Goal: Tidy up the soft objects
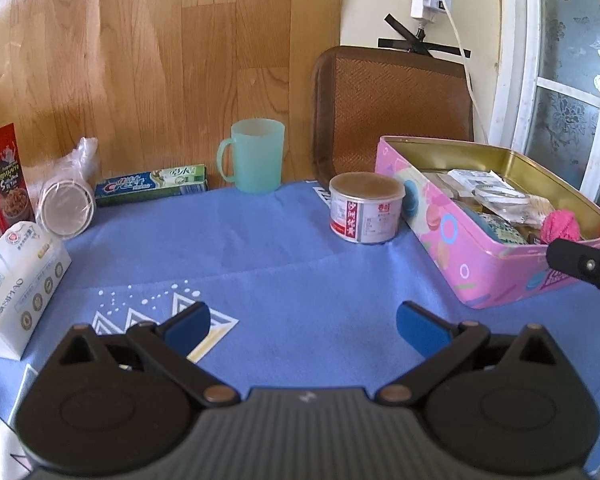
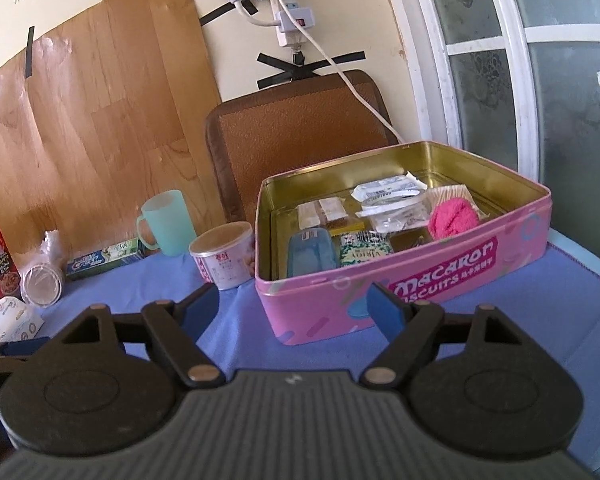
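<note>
Nearest, left gripper [image 1: 303, 326]: blue-padded jaws spread wide, nothing between them, hovering low over a blue cloth [image 1: 284, 240] covering the table. Right gripper [image 2: 294, 308]: likewise spread and empty, aimed at the near wall of a pink biscuit tin [image 2: 452, 280].

A little farther, on the left side of the cloth: a soft white tissue pack [image 1: 18, 288], lying flat and well apart from the tin. Probably the next soft thing to collect, though that is only a judgement. Behind it, a stack of paper cups in a plastic sleeve [image 1: 66, 204], a red snack box [image 1: 2, 184], and a toothpaste carton [image 1: 152, 186].

Mid-distance: a labelled round tub [image 1: 366, 212] just beside the tin's left corner. Inside the open tin, a pink yarn-like ball [image 2: 454, 218] near the right wall, a blue case [image 2: 311, 256], a green patterned packet [image 2: 365, 253], and small white sachets [image 2: 388, 194].

Farther back: a pale green mug [image 1: 256, 160], then a brown woven cushion [image 1: 392, 108] leaning on the wall.

To grip the tissue pack well: approach across its narrower span, close gently so the soft pack gives without tearing, lift clear of the cups, then carry above the tub and over the tin's rim toward a bare patch of its floor.
</note>
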Available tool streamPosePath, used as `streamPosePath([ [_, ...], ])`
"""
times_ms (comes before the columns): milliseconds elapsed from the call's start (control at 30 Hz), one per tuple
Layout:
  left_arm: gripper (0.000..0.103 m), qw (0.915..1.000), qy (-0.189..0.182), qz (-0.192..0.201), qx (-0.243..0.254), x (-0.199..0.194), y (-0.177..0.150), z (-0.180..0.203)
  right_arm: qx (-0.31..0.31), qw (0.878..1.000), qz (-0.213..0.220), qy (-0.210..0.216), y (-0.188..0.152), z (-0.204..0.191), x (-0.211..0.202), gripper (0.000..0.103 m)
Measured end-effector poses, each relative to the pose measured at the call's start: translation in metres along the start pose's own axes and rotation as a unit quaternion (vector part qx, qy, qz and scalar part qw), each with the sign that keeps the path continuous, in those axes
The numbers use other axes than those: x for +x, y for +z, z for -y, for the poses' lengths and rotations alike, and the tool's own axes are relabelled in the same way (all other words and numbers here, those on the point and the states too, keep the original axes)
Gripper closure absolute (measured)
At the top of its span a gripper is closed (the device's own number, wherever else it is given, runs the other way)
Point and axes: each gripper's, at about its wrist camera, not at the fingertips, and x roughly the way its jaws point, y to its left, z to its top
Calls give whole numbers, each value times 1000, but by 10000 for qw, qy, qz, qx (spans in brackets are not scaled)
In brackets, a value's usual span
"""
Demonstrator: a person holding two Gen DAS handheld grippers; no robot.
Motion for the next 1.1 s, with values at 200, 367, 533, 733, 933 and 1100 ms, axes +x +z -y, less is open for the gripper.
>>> streamPosePath([
  [200,0,9999,38,-151,14,-1,10,7,-152,9996,32,246,15,-2,-3,20],
  [367,0,9995,203,-244,2,-2,16,17,-135,9985,199,493,28,5,-11,20],
  [533,0,9991,301,-253,128,-7,19,36,225,9983,182,510,14,26,-16,20],
  [733,0,9983,438,-147,360,-13,20,62,342,9971,285,624,9,38,-25,20],
  [933,0,9979,493,-173,390,-14,21,71,349,9957,323,799,2,42,-31,20],
  [1100,0,9978,481,-164,418,-17,18,73,332,9949,360,878,-1,41,-33,20],
])
